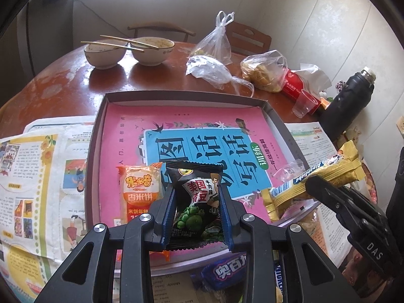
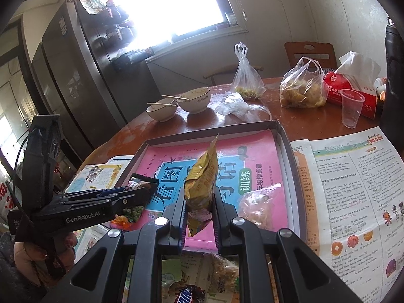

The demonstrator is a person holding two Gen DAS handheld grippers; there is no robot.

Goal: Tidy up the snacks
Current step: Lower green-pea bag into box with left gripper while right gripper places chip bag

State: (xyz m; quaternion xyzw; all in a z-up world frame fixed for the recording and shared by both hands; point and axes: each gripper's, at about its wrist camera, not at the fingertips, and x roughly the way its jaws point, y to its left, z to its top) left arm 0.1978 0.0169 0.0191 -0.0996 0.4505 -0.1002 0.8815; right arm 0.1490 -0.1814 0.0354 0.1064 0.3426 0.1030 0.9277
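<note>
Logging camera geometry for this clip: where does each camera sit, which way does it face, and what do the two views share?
Left wrist: on the left gripper, looking down at the tray; its fingers pinch a black green-pea packet; the right gripper enters at right.
Right wrist: on the right gripper, facing the tray and window; it clamps a gold snack bag; the left gripper and a hand show at left.
Shared: tray, pink book, bowls, plastic cup.

"GenRobot.AI" marks the left tool [image 2: 141, 189]; "Alpenliebe" runs along the gold wrapper [image 1: 315, 176].
</note>
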